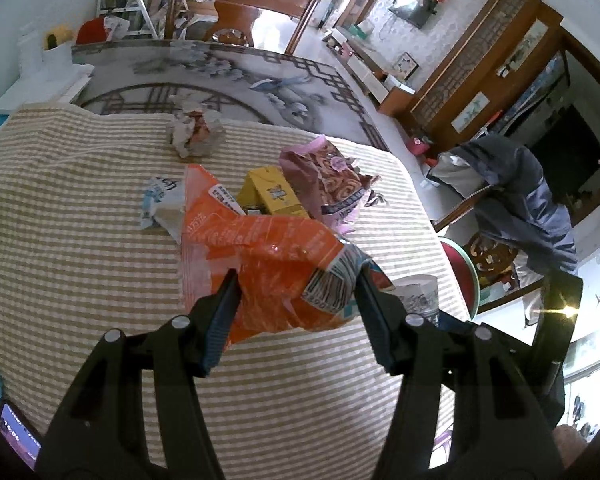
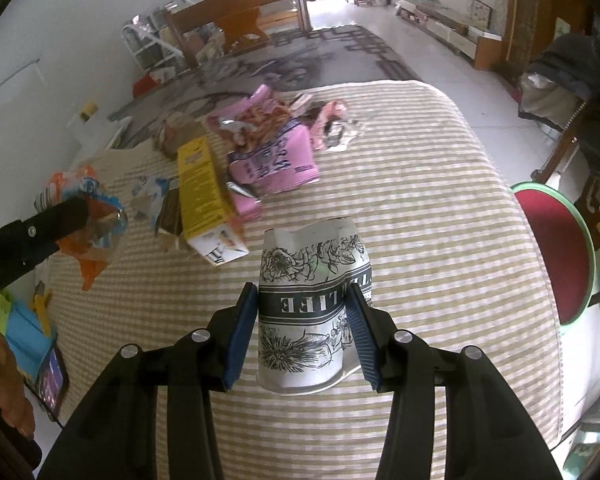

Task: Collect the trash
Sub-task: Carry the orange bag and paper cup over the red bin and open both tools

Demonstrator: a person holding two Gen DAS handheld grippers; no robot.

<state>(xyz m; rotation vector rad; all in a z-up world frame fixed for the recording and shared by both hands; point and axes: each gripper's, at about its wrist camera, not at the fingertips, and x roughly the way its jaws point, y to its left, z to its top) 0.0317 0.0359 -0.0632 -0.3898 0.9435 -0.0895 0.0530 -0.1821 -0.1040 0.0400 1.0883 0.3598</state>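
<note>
Right gripper (image 2: 302,312): clamped on a paper cup, its blue pads pressed against both sides of the cup's dark printed band.
Paper cup (image 2: 312,292): white with black flower drawings, dented at the rim, lying between the right jaws with its mouth pointing away from the tool and its base toward the camera; lifted above the cloth.
Left gripper (image 1: 296,288): closed on an orange wrapper, with the crumpled plastic bunched between the two fingers.
Orange wrapper (image 1: 260,256): hung from the left fingers and spread forward beyond their tips, above the cloth; in the right wrist view it showed far to the left of the right tool (image 2: 92,216).
Striped cloth (image 1: 80,208): tan and white, covering the table under both tools.
Yellow carton (image 1: 272,194): lay on the cloth just ahead of the left tool, past the orange wrapper; ahead and left of the right tool.
Pink snack bag (image 1: 332,184): torn open, ahead and slightly right of the left tool, touching the yellow carton's far side.
Blue and white wrapper (image 1: 162,200): flat on the cloth, ahead and left of the left tool, beside the orange wrapper.
Crumpled paper ball (image 1: 194,130): furthest ahead of the left tool, near the cloth's far edge, apart from the other litter.
Red stool (image 2: 556,252): stood on the floor to the right of the right tool, beyond the table edge.
</note>
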